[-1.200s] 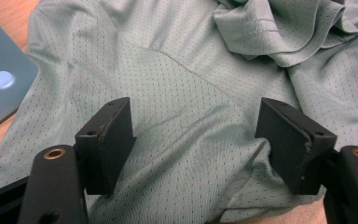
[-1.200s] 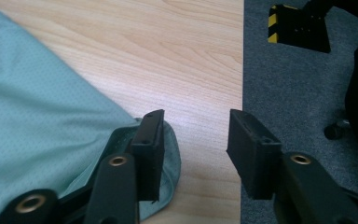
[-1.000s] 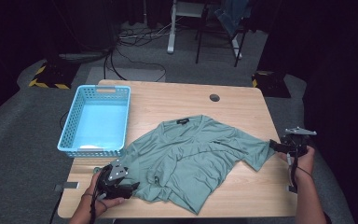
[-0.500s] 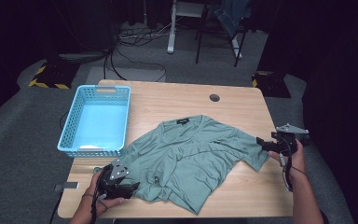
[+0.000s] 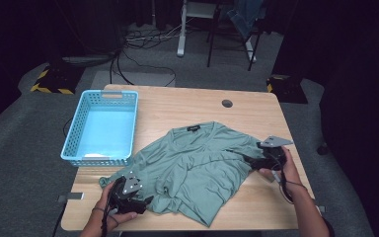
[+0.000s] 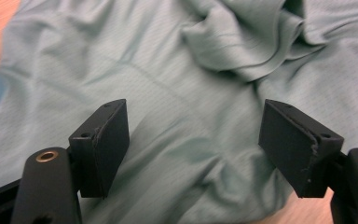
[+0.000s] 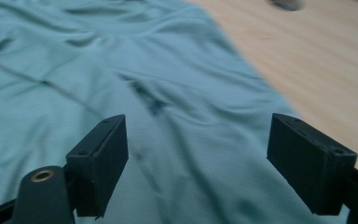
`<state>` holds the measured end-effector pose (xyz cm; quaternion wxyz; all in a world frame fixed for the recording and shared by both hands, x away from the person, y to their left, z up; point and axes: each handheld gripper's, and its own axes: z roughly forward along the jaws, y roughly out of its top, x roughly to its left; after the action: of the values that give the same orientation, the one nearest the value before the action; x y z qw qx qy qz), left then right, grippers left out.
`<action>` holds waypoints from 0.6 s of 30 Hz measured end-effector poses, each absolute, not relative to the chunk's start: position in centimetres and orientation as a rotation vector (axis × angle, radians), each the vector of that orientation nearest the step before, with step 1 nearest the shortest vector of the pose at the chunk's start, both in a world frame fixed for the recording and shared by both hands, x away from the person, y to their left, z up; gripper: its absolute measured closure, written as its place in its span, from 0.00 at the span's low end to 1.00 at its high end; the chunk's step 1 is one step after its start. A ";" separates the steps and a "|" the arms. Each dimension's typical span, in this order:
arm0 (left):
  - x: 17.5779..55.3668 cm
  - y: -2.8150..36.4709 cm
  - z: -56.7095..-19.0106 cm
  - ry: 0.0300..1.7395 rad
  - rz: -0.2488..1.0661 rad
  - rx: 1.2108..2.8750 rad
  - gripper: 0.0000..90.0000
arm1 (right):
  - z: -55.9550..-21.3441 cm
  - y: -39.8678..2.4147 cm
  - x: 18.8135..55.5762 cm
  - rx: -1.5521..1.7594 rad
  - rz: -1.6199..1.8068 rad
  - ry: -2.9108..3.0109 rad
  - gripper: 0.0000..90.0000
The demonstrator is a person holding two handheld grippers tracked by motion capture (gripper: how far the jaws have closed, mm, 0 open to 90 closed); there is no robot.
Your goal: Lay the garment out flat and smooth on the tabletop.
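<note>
A sage-green T-shirt (image 5: pixel 197 163) lies rumpled on the wooden table (image 5: pixel 187 106), collar toward the far side. My left gripper (image 5: pixel 145 201) rests at the shirt's near left corner, jaws open over the cloth. In the left gripper view, folded cloth (image 6: pixel 168 60) spreads under and between the wide jaws of that gripper (image 6: pixel 193 112). My right gripper (image 5: pixel 249 160) sits at the shirt's right sleeve, pointing left. Its jaws have just been opening. In the right gripper view they stand wide apart (image 7: pixel 198 126), with smooth shirt cloth (image 7: pixel 74 70) lying below them, not pinched.
A light blue plastic basket (image 5: pixel 98 161) stands at the table's left, touching the shirt's edge. A round cable hole (image 5: pixel 227 103) is in the tabletop at the far right. Bare wood (image 7: pixel 307 56) lies to the right of the shirt. Chair legs and cables stand beyond the table.
My right hand has moved left from the table's right edge onto the shirt's sleeve. The left hand has stayed where it was.
</note>
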<state>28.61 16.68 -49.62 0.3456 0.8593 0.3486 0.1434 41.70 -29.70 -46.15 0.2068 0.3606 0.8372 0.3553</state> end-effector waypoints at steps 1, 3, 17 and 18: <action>28.6 16.5 -49.7 0.904 0.379 2.238 0.27 | -46.5 -29.0 41.7 0.987 0.995 2.359 0.23; 28.7 16.1 -49.8 0.887 0.401 2.257 0.27 | -47.1 -27.6 41.8 0.974 1.010 2.398 0.24; 28.9 16.2 -50.5 0.901 0.379 2.197 0.24 | -49.9 -26.1 42.0 0.998 1.014 2.487 0.22; 28.9 16.1 -50.5 0.908 0.379 2.196 0.23 | -49.9 -26.3 41.9 0.983 1.025 2.491 0.22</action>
<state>28.89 16.11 -50.46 0.3596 0.8516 0.3521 0.1469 41.93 -26.30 -49.94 0.1365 0.3395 0.8606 0.3541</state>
